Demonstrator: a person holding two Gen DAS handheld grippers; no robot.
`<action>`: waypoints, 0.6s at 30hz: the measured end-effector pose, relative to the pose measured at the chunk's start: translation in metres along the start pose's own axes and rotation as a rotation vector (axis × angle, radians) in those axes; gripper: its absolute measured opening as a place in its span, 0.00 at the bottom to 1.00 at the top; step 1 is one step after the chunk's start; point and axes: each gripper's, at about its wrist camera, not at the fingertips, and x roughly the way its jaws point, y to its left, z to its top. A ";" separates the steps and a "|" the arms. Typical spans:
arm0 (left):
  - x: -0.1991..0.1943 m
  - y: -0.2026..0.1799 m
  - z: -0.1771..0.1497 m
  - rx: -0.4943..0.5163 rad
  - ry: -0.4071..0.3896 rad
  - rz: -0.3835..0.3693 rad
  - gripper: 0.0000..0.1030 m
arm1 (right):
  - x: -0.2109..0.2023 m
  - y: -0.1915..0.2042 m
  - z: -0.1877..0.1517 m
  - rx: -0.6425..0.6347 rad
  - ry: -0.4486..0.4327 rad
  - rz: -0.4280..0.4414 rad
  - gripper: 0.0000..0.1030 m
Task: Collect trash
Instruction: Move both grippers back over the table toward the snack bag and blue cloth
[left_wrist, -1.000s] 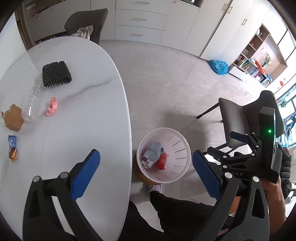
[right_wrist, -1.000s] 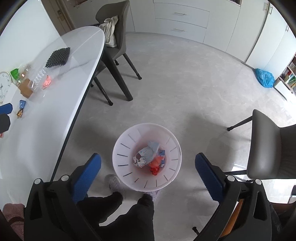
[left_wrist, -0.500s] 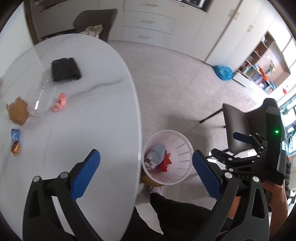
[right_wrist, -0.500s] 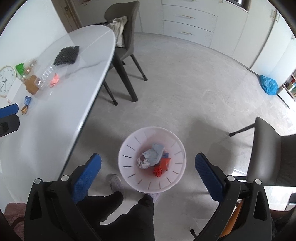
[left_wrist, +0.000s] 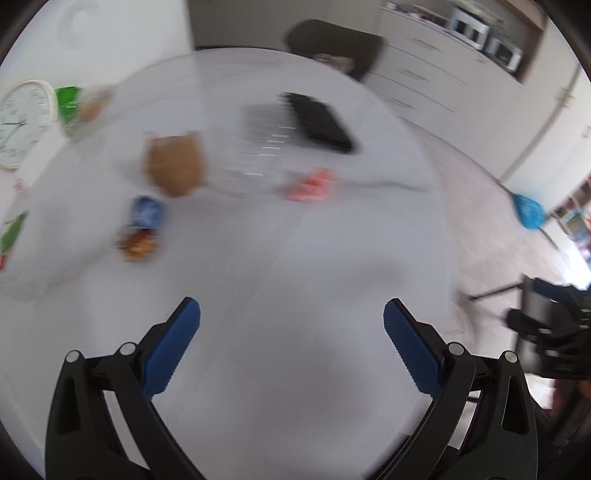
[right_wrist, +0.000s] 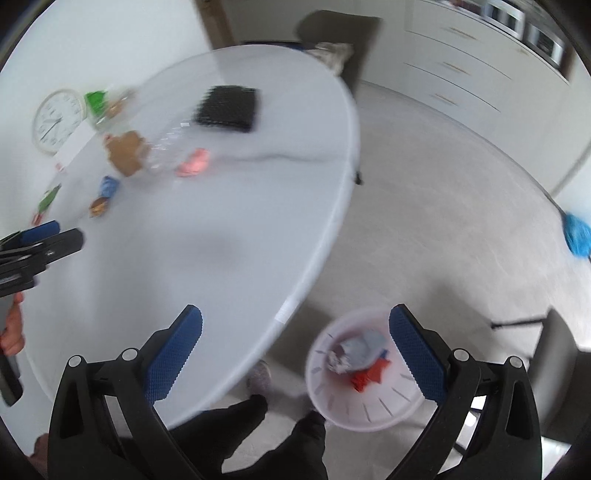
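Note:
Both views are motion-blurred. My left gripper (left_wrist: 291, 328) is open and empty above the white table (left_wrist: 295, 258). Far ahead of it lie a pink wrapper (left_wrist: 310, 184), a crumpled brown paper (left_wrist: 173, 162), a blue and brown candy wrapper (left_wrist: 142, 229) and a clear plastic bottle (left_wrist: 255, 151). My right gripper (right_wrist: 295, 332) is open and empty over the table's edge. The white trash bin (right_wrist: 365, 373) stands on the floor beside the table, with paper and red scraps inside. The pink wrapper (right_wrist: 194, 166) and brown paper (right_wrist: 125, 153) show there too.
A black mesh pad (left_wrist: 317, 122) lies at the far side of the table. A white clock (right_wrist: 57, 120) and a green packet (right_wrist: 96, 99) sit at its left. A dark chair (right_wrist: 340, 37) stands behind the table, another chair (right_wrist: 557, 354) at right. My legs (right_wrist: 280, 432) are below.
Both grippers have swung from the trash bin toward the table. The trash on the table is now nearer and more central in both views. Both stay open.

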 end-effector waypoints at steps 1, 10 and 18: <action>0.005 0.015 0.002 -0.013 -0.005 0.031 0.93 | 0.004 0.010 0.007 -0.018 0.002 0.009 0.98; 0.060 0.117 0.011 -0.222 -0.015 0.192 0.93 | 0.033 0.093 0.059 -0.146 0.002 0.097 0.98; 0.111 0.158 0.028 -0.381 -0.010 0.227 0.86 | 0.061 0.140 0.091 -0.226 0.027 0.159 0.98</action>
